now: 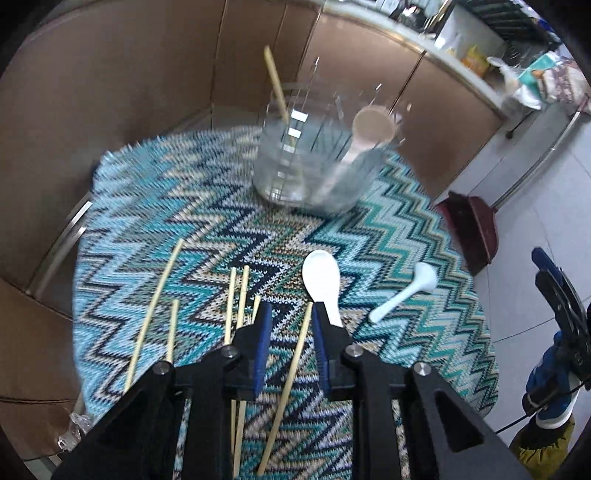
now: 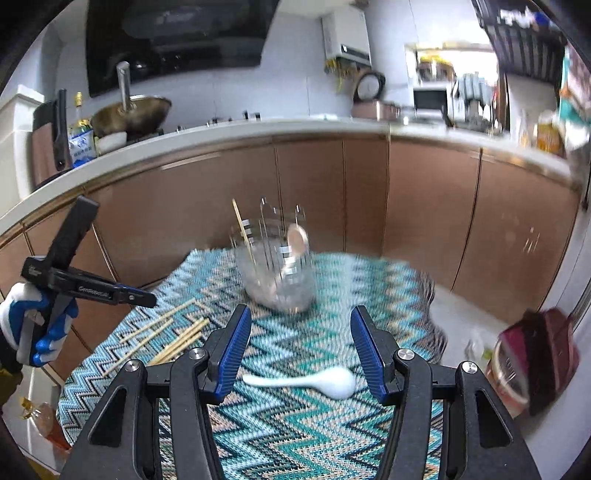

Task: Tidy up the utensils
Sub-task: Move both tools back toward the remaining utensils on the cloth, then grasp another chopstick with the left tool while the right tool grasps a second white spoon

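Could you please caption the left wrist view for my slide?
Left gripper straddles a chopstick on the zigzag mat, white spoons beside it.

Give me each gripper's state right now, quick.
Left gripper: open, jaws narrow, a chopstick lies between them, not pinched.
Right gripper: open, holding nothing, above a white spoon.

1. You're working in a home kitchen: brown cabinets (image 2: pixel 314 192) run under a pale countertop (image 2: pixel 221 134).
2. You can see a wok (image 2: pixel 131 112), range hood (image 2: pixel 177 33) and microwave (image 2: pixel 430 98).
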Demonstrator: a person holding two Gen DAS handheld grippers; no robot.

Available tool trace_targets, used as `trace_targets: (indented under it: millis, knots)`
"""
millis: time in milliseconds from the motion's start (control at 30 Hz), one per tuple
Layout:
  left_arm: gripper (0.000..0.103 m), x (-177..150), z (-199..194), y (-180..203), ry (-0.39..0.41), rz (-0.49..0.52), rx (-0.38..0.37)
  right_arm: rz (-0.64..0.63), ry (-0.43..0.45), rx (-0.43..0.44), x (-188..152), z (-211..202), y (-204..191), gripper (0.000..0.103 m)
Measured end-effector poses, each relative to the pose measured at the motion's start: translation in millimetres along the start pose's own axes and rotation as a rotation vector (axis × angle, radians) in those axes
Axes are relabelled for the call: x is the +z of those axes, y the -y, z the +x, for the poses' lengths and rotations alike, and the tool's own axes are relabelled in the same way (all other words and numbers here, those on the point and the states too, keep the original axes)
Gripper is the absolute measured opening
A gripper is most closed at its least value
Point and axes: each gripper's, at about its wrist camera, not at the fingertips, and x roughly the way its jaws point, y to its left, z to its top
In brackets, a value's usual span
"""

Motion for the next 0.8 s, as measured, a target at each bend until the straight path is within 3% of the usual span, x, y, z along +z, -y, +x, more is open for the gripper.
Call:
trace_targets:
  millis: [167,400,800]
  knots:
    - [0.020,12,40,-12,-0.067,-0.019,0.013,0.022,-0.102,0.037,-16,31,10,0.055]
    - [0.019,21,67,-25,-0.104,-0.040,0.035,0.156,-0.250,0.136,-47,79,24,0.055]
    - [0.014,25,88,-41,-0.131,-0.051,0.049,0.177,-0.326,0.146,-60,102,23,0.055]
